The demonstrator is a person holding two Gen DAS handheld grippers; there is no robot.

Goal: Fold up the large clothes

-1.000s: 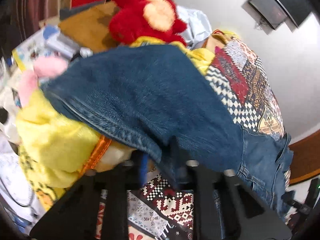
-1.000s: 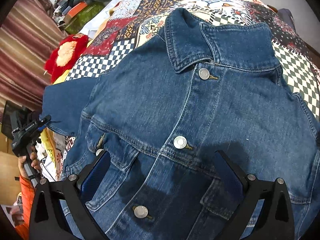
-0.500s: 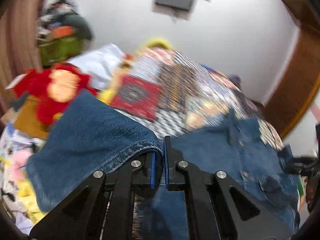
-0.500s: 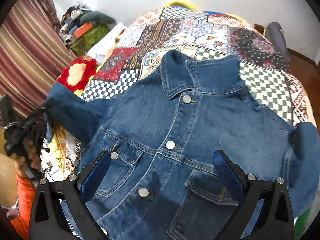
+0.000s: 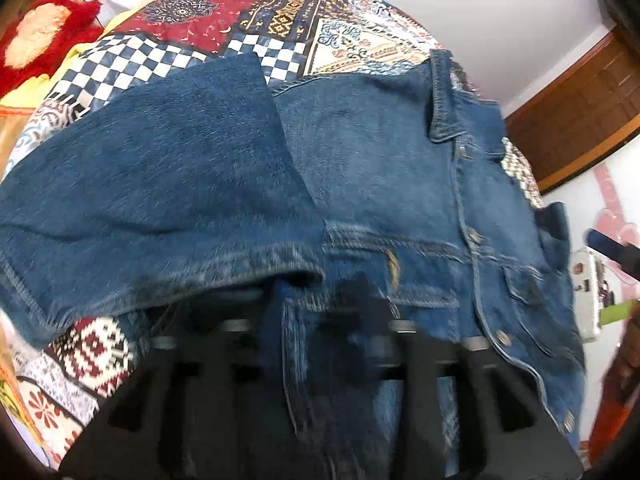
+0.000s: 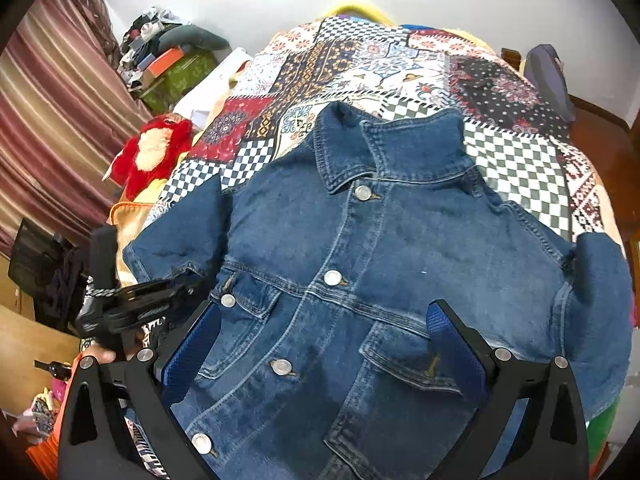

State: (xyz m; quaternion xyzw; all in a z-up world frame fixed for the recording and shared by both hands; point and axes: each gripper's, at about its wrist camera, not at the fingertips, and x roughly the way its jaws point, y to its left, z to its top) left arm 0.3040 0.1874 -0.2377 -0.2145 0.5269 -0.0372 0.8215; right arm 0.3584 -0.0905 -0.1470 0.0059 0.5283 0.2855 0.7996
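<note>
Moved: sleeve (image 5: 152, 184) now folded inward; left gripper (image 5: 320, 320) jaws just opened, released.
Right gripper (image 6: 320, 344): open, empty, above denim jacket (image 6: 380, 264).
Handling: heavy, stiff; grip seams ahead.

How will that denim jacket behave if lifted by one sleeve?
The denim jacket would likely drape, not hold shape: its left sleeve already lies folded over. Thick seams and metal buttons suggest it's heavy for cloth. Coarse weave probably grips well.

Matt blue denim jacket (image 6: 400, 264) with shiny metal buttons (image 6: 363, 192)
</note>
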